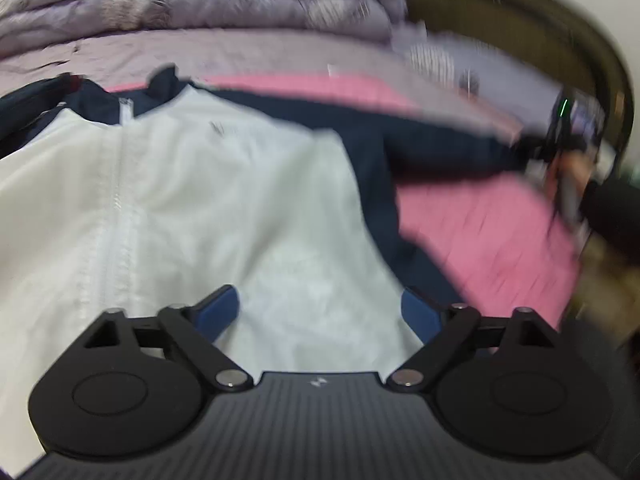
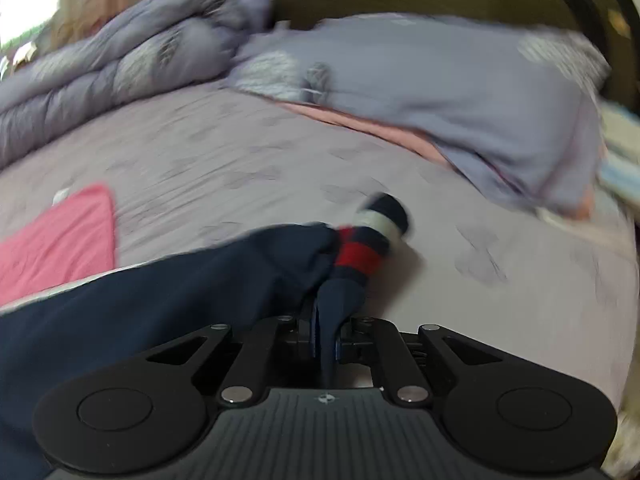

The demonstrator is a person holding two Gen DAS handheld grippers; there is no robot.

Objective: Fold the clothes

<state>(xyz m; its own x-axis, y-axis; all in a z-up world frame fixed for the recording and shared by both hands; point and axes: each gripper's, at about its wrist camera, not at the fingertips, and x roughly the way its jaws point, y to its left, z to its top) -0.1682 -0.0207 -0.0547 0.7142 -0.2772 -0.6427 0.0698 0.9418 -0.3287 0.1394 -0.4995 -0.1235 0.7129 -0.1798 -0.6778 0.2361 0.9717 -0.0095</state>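
A white and navy zip jacket [image 1: 208, 200] lies front up on a pink cloth [image 1: 492, 232] on the bed. My left gripper [image 1: 320, 312] is open just above the jacket's white lower front, holding nothing. The jacket's navy sleeve [image 1: 440, 148] stretches to the right, where the other gripper [image 1: 568, 148] holds its end. In the right wrist view my right gripper [image 2: 326, 320] is shut on the navy sleeve [image 2: 180, 292] near its red, white and navy striped cuff [image 2: 372, 236].
The bed has a lilac sheet [image 2: 240, 160]. A folded grey-lilac duvet [image 2: 100, 76] lies at the back and a pillow [image 2: 480, 112] at the right. The pink cloth's corner [image 2: 56, 236] shows at left. Dark headboard [image 1: 520, 20] behind.
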